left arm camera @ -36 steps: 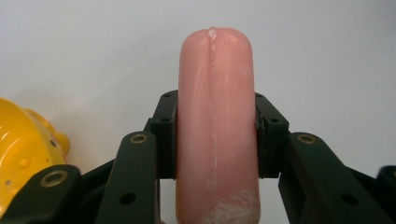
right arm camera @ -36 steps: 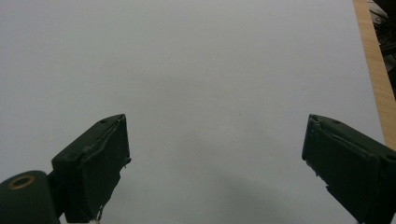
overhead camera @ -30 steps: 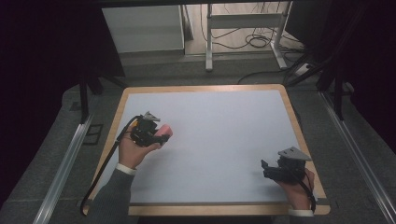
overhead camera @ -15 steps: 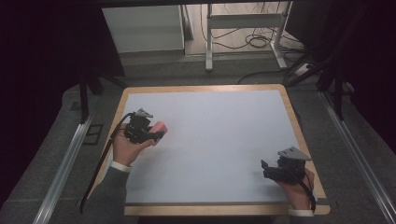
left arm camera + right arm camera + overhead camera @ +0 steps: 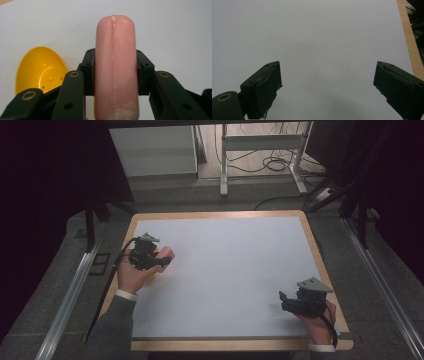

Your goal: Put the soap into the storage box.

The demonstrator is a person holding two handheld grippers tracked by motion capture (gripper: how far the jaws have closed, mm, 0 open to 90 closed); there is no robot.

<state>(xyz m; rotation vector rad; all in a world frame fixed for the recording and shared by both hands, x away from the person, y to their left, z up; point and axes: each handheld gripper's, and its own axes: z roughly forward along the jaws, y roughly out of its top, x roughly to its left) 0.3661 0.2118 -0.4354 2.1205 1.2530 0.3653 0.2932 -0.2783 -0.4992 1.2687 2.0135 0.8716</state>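
Leftward toward nine o'clock we carried the left tool (image 5: 159,261), clamped on a pink sausage (image 5: 116,67) above a yellow bowl (image 5: 40,70); placement remains. Our right tool (image 5: 328,90) rests wide on the tabletop (image 5: 225,270).

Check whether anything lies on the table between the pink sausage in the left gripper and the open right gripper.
Nothing visible does. The left gripper holds the pink sausage near the table's left edge; only bare white tabletop lies between it and the right gripper. The yellow bowl sits beside the sausage, not between.

One pink sausage (image 5: 115,70), one yellow bowl (image 5: 40,71), two grippers.
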